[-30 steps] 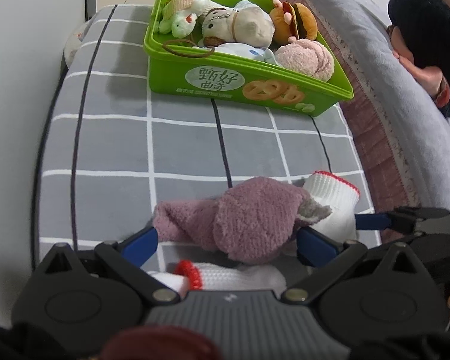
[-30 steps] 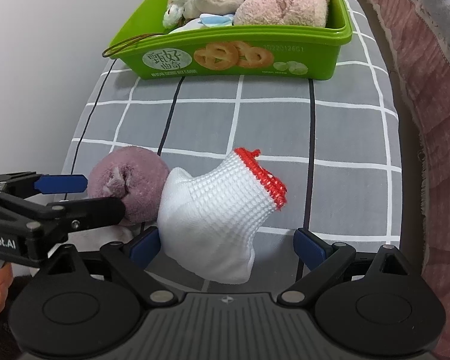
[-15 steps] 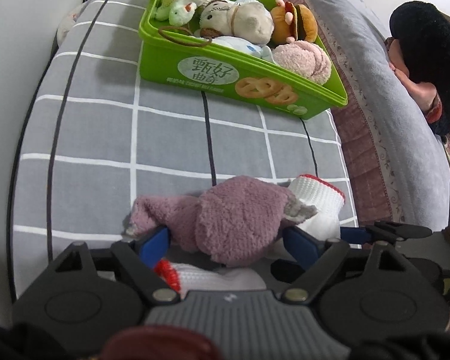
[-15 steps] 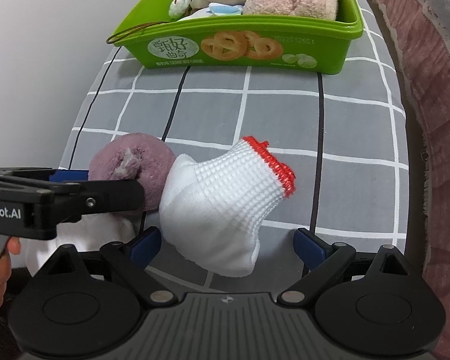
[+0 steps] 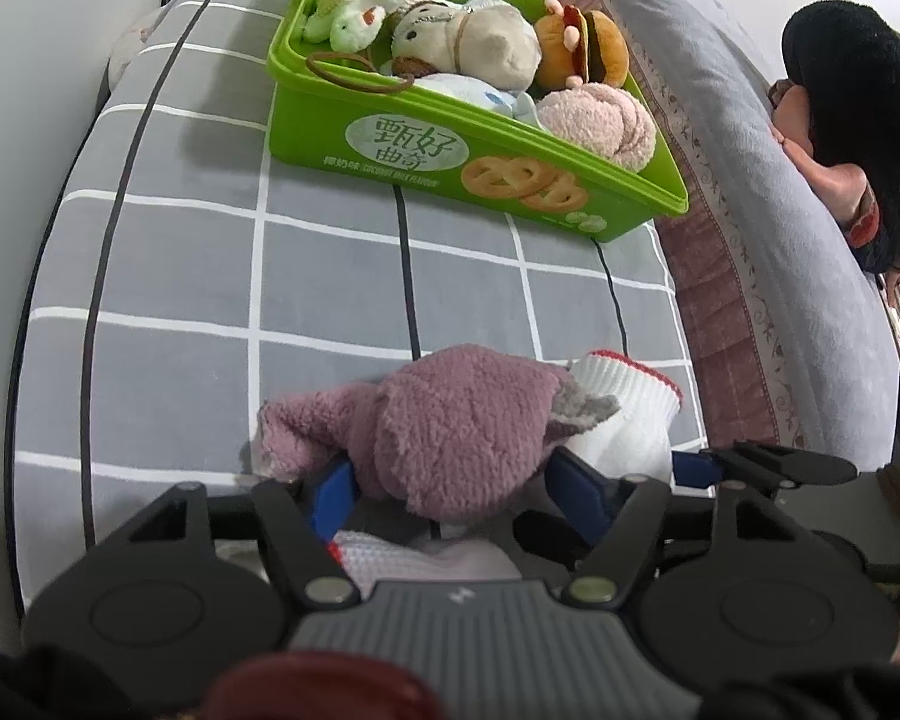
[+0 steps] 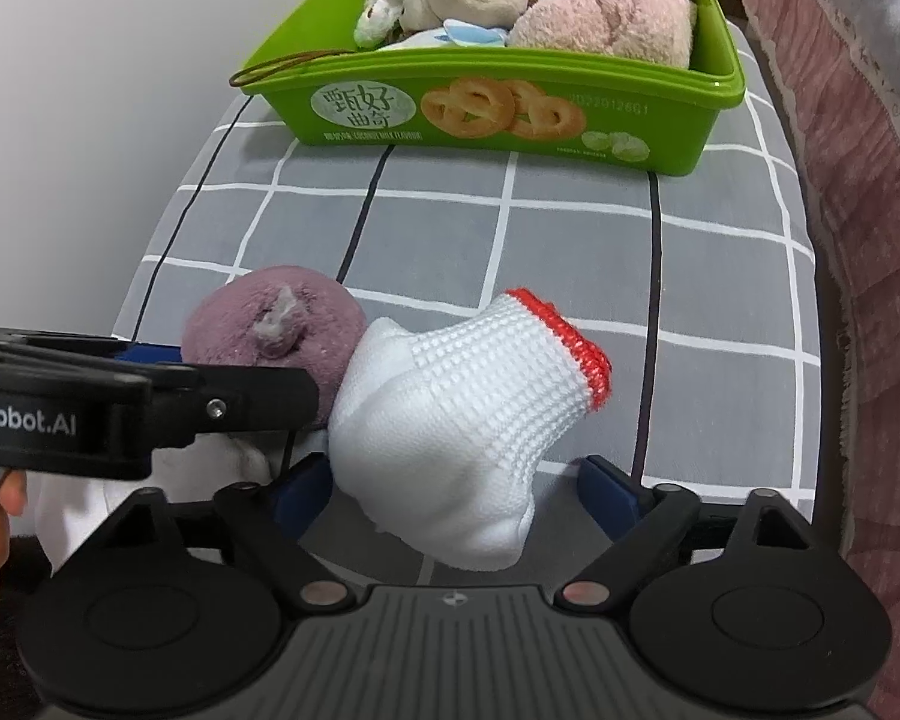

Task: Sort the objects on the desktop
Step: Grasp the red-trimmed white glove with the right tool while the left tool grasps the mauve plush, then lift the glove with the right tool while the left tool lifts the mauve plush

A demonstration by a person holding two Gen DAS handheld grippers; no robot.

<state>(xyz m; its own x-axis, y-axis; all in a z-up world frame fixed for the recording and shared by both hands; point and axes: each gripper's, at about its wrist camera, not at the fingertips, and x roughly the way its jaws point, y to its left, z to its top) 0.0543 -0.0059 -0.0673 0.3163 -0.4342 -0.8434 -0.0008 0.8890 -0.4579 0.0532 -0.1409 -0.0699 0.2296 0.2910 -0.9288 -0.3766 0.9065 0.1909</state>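
A purple fuzzy sock (image 5: 462, 426) lies on the grey checked cover, and my left gripper (image 5: 453, 486) is closing on it with both blue pads against its sides. Leaning on it is a white sock with a red cuff (image 6: 468, 408), also seen as the white sock (image 5: 624, 414) in the left wrist view. My right gripper (image 6: 456, 486) straddles that sock; its jaws are closing, with a gap still showing at the right pad. The purple sock (image 6: 276, 324) sits beside the left gripper's arm (image 6: 150, 402). A second white sock (image 5: 402, 558) lies under the left gripper.
A green biscuit box (image 5: 426, 162) holding several plush toys stands at the far end of the cover (image 6: 450, 240). A white wall (image 6: 120, 90) runs along the left. A pink bed skirt (image 6: 858, 180) borders the right, where a person's dark hair (image 5: 852, 72) shows.
The left gripper's jaws have come in from wide apart onto the purple sock. The right gripper's jaws have narrowed a little around the white sock. Neither sock has shifted.
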